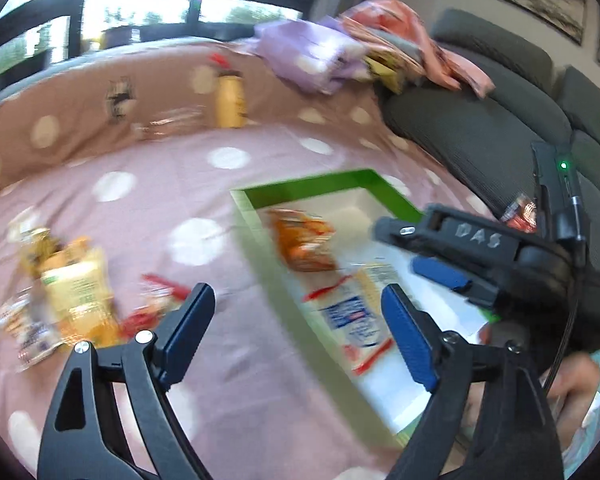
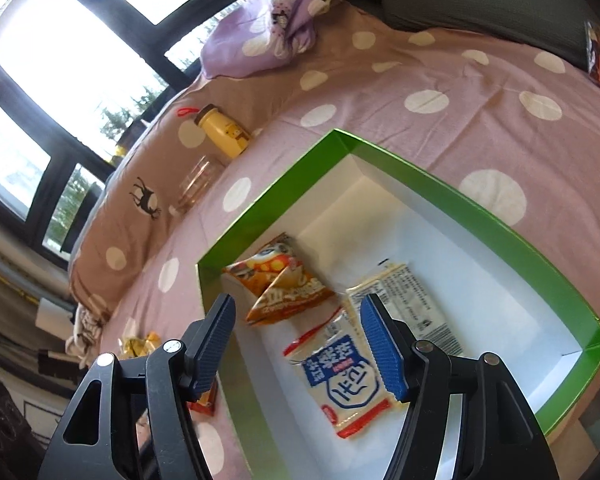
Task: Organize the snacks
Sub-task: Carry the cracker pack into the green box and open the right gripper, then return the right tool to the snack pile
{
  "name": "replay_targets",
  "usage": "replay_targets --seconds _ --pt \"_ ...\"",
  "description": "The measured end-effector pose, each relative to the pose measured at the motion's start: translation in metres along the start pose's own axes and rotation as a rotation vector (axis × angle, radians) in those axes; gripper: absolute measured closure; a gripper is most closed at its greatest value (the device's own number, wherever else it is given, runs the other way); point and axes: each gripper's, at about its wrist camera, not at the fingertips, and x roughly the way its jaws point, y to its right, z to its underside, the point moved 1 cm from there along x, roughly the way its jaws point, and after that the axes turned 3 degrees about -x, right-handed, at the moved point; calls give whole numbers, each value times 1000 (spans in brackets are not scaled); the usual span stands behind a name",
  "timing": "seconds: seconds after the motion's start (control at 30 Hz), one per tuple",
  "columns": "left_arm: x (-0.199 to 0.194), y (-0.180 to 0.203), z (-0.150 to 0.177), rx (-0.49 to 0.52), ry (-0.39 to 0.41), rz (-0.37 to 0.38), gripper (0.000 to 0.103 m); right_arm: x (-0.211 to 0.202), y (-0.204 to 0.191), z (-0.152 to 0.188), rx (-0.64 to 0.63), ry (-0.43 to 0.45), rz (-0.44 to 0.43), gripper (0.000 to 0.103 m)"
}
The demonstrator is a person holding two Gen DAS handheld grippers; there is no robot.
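Observation:
A green box with a white inside (image 2: 460, 196) lies on the pink dotted sheet. In it are an orange packet (image 2: 280, 280), a white-and-blue packet (image 2: 340, 376) and a white packet with its printed back up (image 2: 404, 300). My right gripper (image 2: 296, 308) hovers open above them, holding nothing. My left gripper (image 1: 298, 292) is open and empty over the box's left rim (image 1: 312, 184). The left wrist view is blurred; it shows the orange packet (image 1: 304, 244), the white-and-blue packet (image 1: 352, 316) and the right gripper's black body (image 1: 476, 240) over the box. Loose snacks (image 1: 72, 292) lie on the sheet at the left.
A red packet (image 1: 160, 300) lies by the left finger. At the far side of the bed stand a yellow bottle (image 2: 224, 132) and a clear jar (image 2: 196, 188). A purple cloth bundle (image 2: 260, 36) and a grey sofa (image 1: 480, 128) bound the back and right.

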Motion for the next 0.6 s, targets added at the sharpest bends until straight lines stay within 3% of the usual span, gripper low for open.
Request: replay_targets --seconds 0.13,0.27,0.43,0.6 --pt "-25 -43 3 -91 40 -151 15 0 -24 3 -64 22 -19 20" --pt "-47 -88 10 -218 83 -231 6 7 -57 13 -159 2 -105 11" --pt "-59 -134 29 -320 123 -382 6 17 -103 31 -269 -17 -145 11" --pt "-55 -171 48 -397 71 -432 6 24 -138 57 -364 -42 -211 11"
